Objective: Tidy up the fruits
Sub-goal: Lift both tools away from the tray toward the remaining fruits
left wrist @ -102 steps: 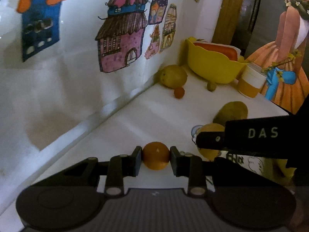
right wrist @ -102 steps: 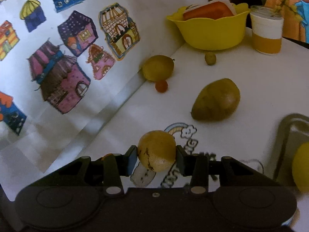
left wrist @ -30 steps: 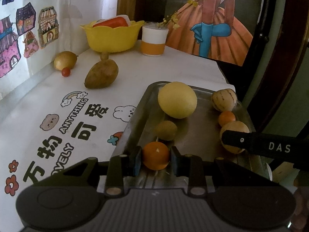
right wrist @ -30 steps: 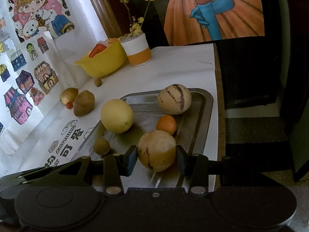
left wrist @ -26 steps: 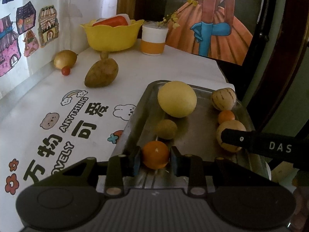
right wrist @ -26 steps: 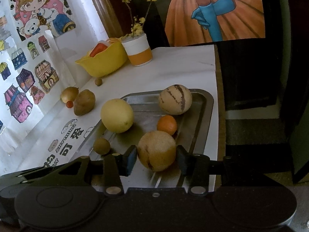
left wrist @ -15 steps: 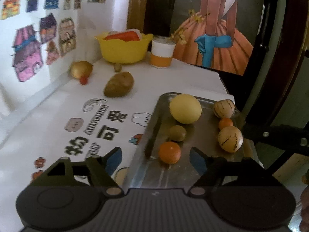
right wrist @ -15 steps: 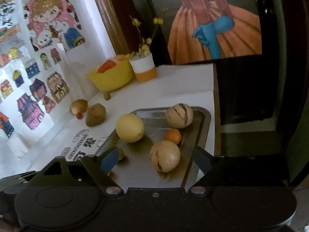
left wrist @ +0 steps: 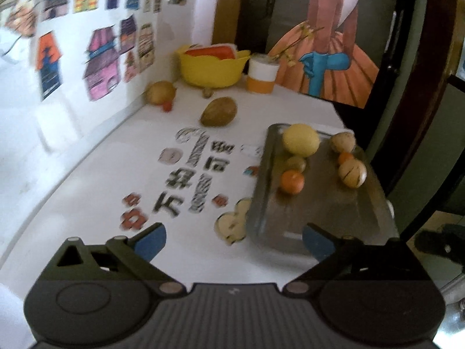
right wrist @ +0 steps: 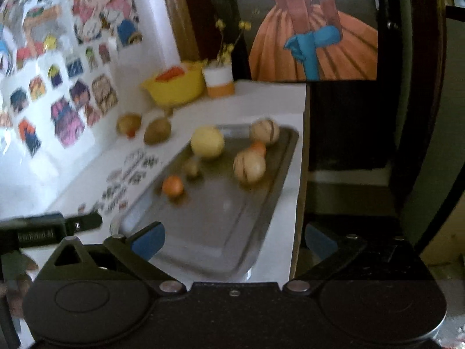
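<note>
Fruits: six sit in the tray (left wrist: 319, 218); a potato-like one (left wrist: 218, 111) lies far left on the worktop (left wrist: 116, 160). It looks firm and smooth, so I'd pinch its middle. Both my left hand-held gripper (left wrist: 232, 240) and right hand-held gripper (right wrist: 234, 240) gape wide, empty.

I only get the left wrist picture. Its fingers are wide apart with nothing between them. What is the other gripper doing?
Observer: The right gripper is open and empty as well, and the near end of the metal tray shows between its fingers.
Visitor: Is there anything on the wall that I am missing?
Observer: Yes. A cartoon poster of a brown-haired girl hangs above the little house pictures.
</note>
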### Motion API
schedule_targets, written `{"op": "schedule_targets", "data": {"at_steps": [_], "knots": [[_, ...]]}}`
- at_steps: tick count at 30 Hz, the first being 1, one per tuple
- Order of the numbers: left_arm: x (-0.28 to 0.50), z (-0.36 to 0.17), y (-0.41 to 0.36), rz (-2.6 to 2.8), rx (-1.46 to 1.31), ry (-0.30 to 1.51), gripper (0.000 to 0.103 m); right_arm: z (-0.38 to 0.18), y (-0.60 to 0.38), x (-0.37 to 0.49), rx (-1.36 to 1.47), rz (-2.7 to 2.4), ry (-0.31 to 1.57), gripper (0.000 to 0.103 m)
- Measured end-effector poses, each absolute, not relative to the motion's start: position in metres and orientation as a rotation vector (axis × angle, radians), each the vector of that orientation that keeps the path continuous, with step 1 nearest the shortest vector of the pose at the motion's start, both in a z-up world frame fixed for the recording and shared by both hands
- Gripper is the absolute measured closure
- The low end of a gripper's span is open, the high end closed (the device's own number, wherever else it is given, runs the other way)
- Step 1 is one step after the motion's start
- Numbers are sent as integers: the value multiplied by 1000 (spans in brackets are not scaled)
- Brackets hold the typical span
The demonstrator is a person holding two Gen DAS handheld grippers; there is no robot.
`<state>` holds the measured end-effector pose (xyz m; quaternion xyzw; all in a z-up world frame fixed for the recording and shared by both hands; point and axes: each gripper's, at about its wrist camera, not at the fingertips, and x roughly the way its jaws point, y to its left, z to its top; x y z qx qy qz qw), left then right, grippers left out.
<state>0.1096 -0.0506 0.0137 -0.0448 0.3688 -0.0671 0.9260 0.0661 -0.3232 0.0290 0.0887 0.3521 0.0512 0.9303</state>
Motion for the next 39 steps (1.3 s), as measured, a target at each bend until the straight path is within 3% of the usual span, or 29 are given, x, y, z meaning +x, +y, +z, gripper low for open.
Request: {"op": "schedule_targets", "data": {"at_steps": [11, 20, 33, 39], "knots": [[75, 21, 7, -53, -108, 736, 1, 37, -280, 37, 143, 201, 784, 1], [74, 48, 46, 54, -75, 677, 0, 81, -251, 50, 148, 351, 757, 1], [131, 67, 47, 68, -99, 642, 1, 182, -235, 146, 156, 446, 624, 1], [173, 59, 41, 71, -125, 656, 1, 195, -228, 212, 156, 427, 605, 1]]}}
